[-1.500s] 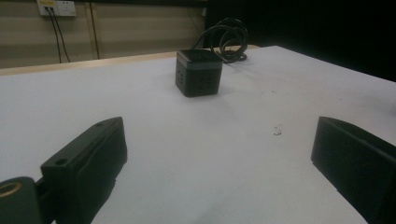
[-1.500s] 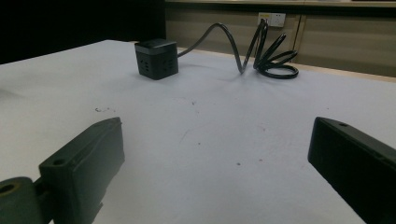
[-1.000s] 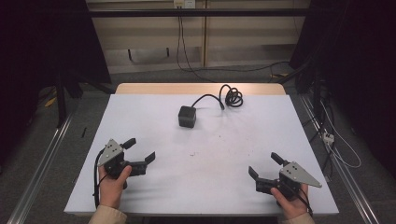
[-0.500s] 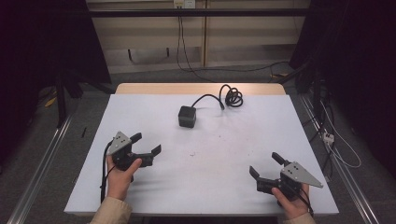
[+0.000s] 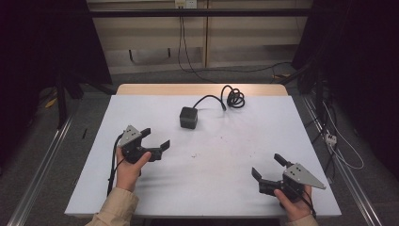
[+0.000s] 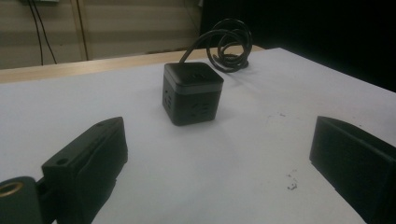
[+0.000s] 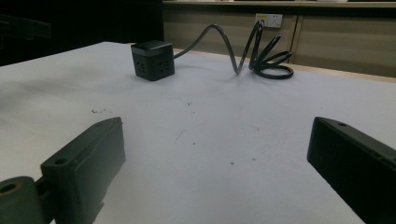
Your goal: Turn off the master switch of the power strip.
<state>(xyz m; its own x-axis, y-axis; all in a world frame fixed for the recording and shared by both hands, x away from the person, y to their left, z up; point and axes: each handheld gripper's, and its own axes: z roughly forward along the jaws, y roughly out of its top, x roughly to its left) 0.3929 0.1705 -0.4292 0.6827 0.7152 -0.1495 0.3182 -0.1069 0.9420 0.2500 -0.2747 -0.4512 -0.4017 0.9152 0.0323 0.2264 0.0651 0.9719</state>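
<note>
Left tongs, jaws apart, now farther in, nearer the black cube.

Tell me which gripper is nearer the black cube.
Left. The left gripper sits open just short of the black cube, to its left; the right gripper, also open, is far off by the near right edge.

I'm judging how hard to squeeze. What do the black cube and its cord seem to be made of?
The cube looks like hard matte plastic: crisp edges, moulded socket slots, a dull sheen on top. The cord looks like rubber- or vinyl-sheathed cable: smooth, faintly glossy, and it holds springy loops. Neither material is certain from looks alone.
</note>
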